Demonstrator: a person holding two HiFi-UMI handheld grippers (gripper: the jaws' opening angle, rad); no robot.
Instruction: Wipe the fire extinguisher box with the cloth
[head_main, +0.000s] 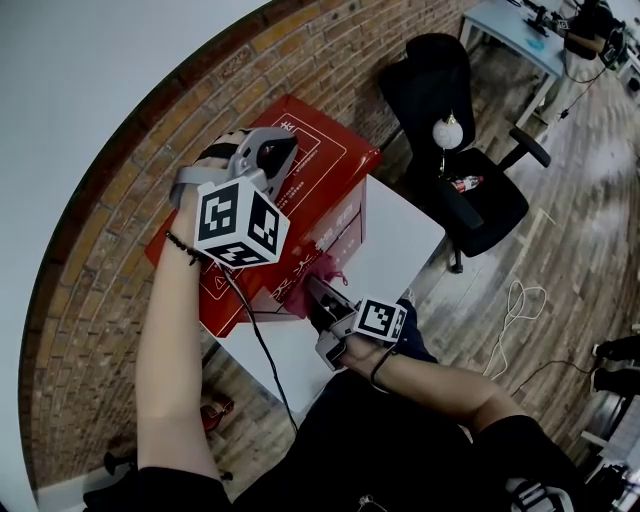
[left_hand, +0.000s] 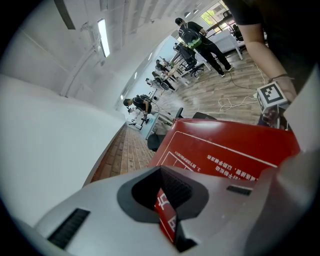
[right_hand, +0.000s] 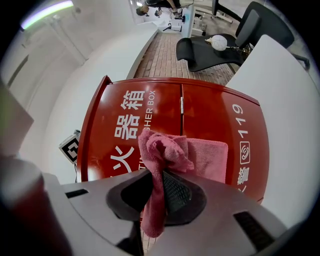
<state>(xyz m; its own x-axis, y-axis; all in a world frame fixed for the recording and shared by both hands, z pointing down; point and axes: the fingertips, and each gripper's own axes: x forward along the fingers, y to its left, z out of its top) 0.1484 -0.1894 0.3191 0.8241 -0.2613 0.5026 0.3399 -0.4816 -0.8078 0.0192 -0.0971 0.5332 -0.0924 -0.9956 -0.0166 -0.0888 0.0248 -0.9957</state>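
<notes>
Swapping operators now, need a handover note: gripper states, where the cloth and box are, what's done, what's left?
Left hand-held gripper: shut, over the top of the fire extinguisher box.
Right hand-held gripper: shut on the pink cloth, which lies against the box's front by the door seam.
Done: cloth is at the box; how much is wiped can't be told.
Left: probably wipe across the front, then the top.
</notes>
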